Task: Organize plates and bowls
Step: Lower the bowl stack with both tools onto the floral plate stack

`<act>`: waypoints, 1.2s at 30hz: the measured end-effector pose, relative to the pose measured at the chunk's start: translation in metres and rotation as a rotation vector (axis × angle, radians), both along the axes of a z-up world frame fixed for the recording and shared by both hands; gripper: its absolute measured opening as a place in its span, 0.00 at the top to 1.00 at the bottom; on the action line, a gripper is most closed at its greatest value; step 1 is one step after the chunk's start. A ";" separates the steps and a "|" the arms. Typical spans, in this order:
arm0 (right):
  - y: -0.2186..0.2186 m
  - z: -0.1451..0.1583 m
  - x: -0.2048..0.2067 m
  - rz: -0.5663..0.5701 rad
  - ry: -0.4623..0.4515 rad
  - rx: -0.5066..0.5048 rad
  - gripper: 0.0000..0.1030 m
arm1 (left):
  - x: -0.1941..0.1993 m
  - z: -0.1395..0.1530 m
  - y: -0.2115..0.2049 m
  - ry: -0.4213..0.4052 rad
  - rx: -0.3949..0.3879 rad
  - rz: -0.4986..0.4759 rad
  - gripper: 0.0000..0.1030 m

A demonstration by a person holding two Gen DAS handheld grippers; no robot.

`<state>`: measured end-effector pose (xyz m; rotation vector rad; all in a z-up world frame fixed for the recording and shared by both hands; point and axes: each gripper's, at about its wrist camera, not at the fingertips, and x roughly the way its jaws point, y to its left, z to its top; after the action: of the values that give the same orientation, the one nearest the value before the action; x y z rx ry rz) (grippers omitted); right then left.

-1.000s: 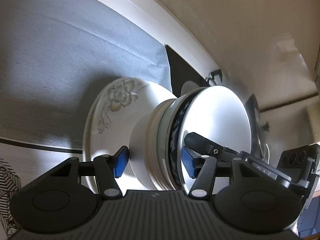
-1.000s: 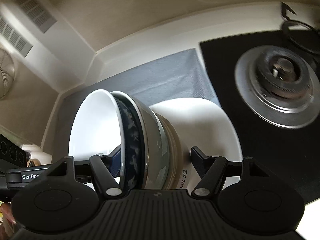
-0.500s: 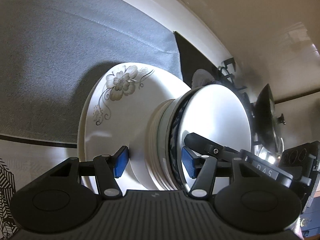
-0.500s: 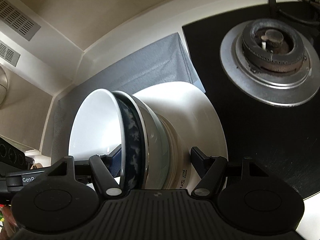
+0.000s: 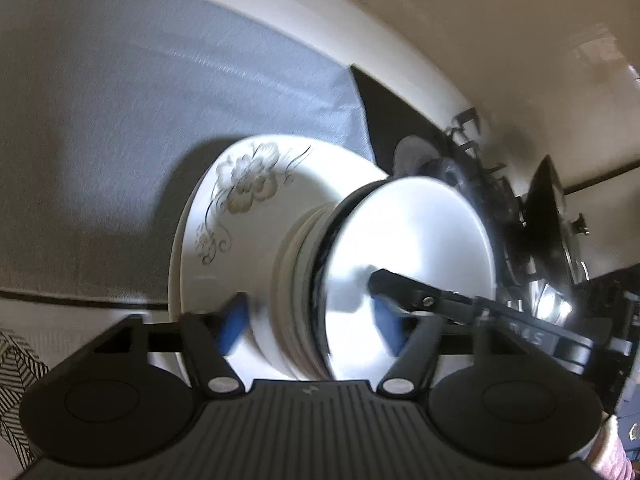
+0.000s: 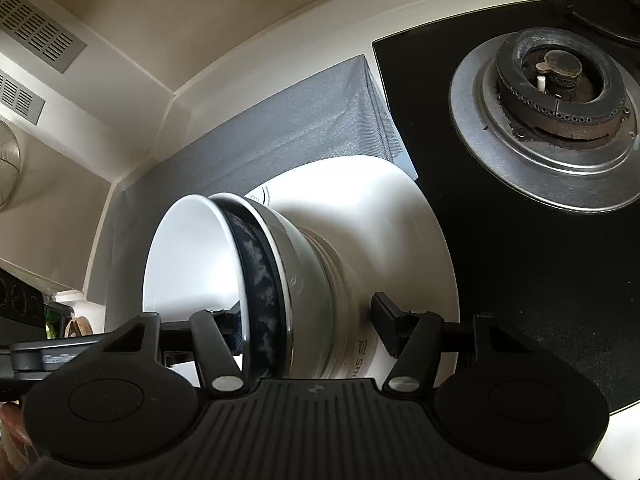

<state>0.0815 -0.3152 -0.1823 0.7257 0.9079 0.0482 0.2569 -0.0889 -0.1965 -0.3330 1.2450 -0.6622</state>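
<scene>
A stack of nested bowls point(image 5: 408, 256) stands on a white plate with a flower pattern point(image 5: 248, 208). The top bowl is white inside, the one under it dark blue patterned point(image 6: 260, 280). My left gripper point(image 5: 308, 324) is shut on the bowl stack, one finger under the plate rim side and one inside the top bowl. My right gripper point(image 6: 308, 320) grips the same stack point(image 6: 304, 264) from the opposite side, one finger inside the bowl, one by the plate point(image 6: 400, 216). The right gripper's finger point(image 5: 404, 288) shows in the left wrist view.
A grey mat point(image 6: 296, 120) covers the white counter. A black gas hob with a steel burner point(image 6: 552, 88) lies right of the mat. A dark pan point(image 5: 552, 216) stands on the hob. Beige walls rise behind.
Both grippers and the stack have moved together; the plate and bowls sit further over the mat edge toward the hob, and the burner looks nearer.
</scene>
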 end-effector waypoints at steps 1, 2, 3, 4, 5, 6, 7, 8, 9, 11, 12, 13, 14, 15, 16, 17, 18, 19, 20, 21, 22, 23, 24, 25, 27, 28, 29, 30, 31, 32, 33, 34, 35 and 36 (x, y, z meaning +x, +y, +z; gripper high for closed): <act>0.000 0.001 0.000 -0.005 0.002 -0.007 0.37 | -0.001 0.004 0.003 -0.026 0.002 0.007 0.07; -0.001 0.003 -0.001 -0.008 -0.001 -0.022 0.31 | -0.002 0.009 0.006 -0.054 -0.001 0.013 0.03; -0.001 0.006 -0.002 -0.007 -0.008 -0.039 0.26 | -0.003 0.013 0.010 -0.069 -0.009 0.014 0.00; -0.001 0.009 -0.004 -0.005 -0.017 -0.056 0.25 | -0.004 0.017 0.014 -0.079 -0.017 0.018 0.00; -0.001 0.013 -0.006 0.004 -0.029 -0.075 0.23 | -0.005 0.021 0.017 -0.087 -0.022 0.020 0.00; -0.001 0.016 -0.009 0.012 -0.040 -0.090 0.21 | -0.005 0.025 0.021 -0.101 -0.028 0.023 0.00; -0.002 0.020 -0.011 0.019 -0.049 -0.100 0.20 | -0.006 0.029 0.024 -0.116 -0.031 0.027 0.00; -0.004 0.024 -0.015 0.025 -0.063 -0.107 0.20 | -0.006 0.034 0.028 -0.137 -0.033 0.035 0.00; -0.008 0.029 -0.018 0.024 -0.076 -0.113 0.19 | -0.007 0.038 0.033 -0.157 -0.034 0.049 0.00; -0.019 0.036 -0.026 0.007 -0.104 -0.110 0.18 | -0.006 0.044 0.044 -0.191 -0.040 0.088 0.00; -0.025 0.039 -0.030 -0.010 -0.117 -0.107 0.17 | -0.004 0.045 0.048 -0.200 -0.037 0.111 0.00; -0.032 0.042 -0.034 -0.030 -0.128 -0.106 0.15 | -0.002 0.045 0.053 -0.208 -0.026 0.137 0.00; -0.039 0.042 -0.037 -0.035 -0.138 -0.094 0.13 | 0.001 0.042 0.057 -0.215 -0.007 0.161 0.00; -0.044 0.041 -0.039 -0.038 -0.145 -0.084 0.13 | 0.003 0.039 0.059 -0.212 0.017 0.174 0.00; -0.048 0.040 -0.041 -0.042 -0.148 -0.071 0.13 | 0.006 0.034 0.062 -0.200 0.035 0.181 0.00; -0.053 0.038 -0.043 -0.060 -0.147 -0.057 0.13 | 0.008 0.028 0.064 -0.186 0.041 0.184 0.00; -0.058 0.035 -0.045 -0.078 -0.145 -0.043 0.13 | 0.009 0.023 0.066 -0.165 0.049 0.188 0.00; -0.062 0.032 -0.046 -0.092 -0.146 -0.013 0.13 | 0.011 0.018 0.066 -0.146 0.052 0.191 0.00; -0.068 0.029 -0.048 -0.104 -0.152 0.037 0.13 | 0.011 0.014 0.067 -0.134 0.047 0.188 0.00; -0.072 0.026 -0.050 -0.111 -0.155 0.069 0.13 | 0.012 0.010 0.067 -0.123 0.050 0.183 0.00; -0.074 0.024 -0.052 -0.121 -0.148 0.063 0.13 | 0.012 0.006 0.066 -0.116 0.063 0.178 0.00; -0.075 0.021 -0.052 -0.132 -0.137 0.044 0.13 | 0.012 0.002 0.064 -0.114 0.069 0.167 0.00; -0.075 0.017 -0.049 -0.135 -0.127 0.031 0.13 | 0.011 -0.001 0.062 -0.112 0.074 0.157 0.00; -0.074 0.011 -0.046 -0.135 -0.112 0.020 0.15 | 0.012 -0.004 0.060 -0.105 0.081 0.152 0.00; -0.073 -0.002 -0.037 -0.116 -0.076 0.006 0.25 | 0.013 -0.009 0.056 -0.087 0.075 0.135 0.00; -0.071 -0.007 -0.033 -0.103 -0.062 0.004 0.28 | 0.014 -0.014 0.054 -0.078 0.075 0.131 0.00; -0.069 -0.012 -0.029 -0.096 -0.046 0.003 0.32 | 0.015 -0.015 0.053 -0.072 0.077 0.127 0.00; -0.067 -0.016 -0.025 -0.087 -0.034 0.006 0.38 | 0.015 -0.016 0.051 -0.069 0.078 0.119 0.00; -0.065 -0.019 -0.023 -0.081 -0.030 0.008 0.41 | 0.016 -0.018 0.049 -0.067 0.082 0.114 0.00; -0.063 -0.022 -0.020 -0.074 -0.023 0.007 0.51 | 0.017 -0.019 0.048 -0.064 0.086 0.112 0.00; -0.061 -0.024 -0.017 -0.064 -0.014 0.006 0.61 | 0.017 -0.020 0.048 -0.064 0.079 0.113 0.00; -0.058 -0.026 -0.014 -0.050 -0.007 0.003 0.67 | 0.019 -0.021 0.044 -0.060 0.073 0.112 0.01; -0.056 -0.027 -0.011 -0.039 0.001 -0.004 0.76 | 0.020 -0.021 0.044 -0.055 0.067 0.113 0.02; -0.053 -0.028 -0.009 -0.026 0.005 -0.011 0.79 | 0.020 -0.021 0.046 -0.051 0.057 0.112 0.05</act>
<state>0.0727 -0.3677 -0.2102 0.7279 0.9025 0.0188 0.2772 -0.0426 -0.2175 -0.3342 1.1855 -0.5357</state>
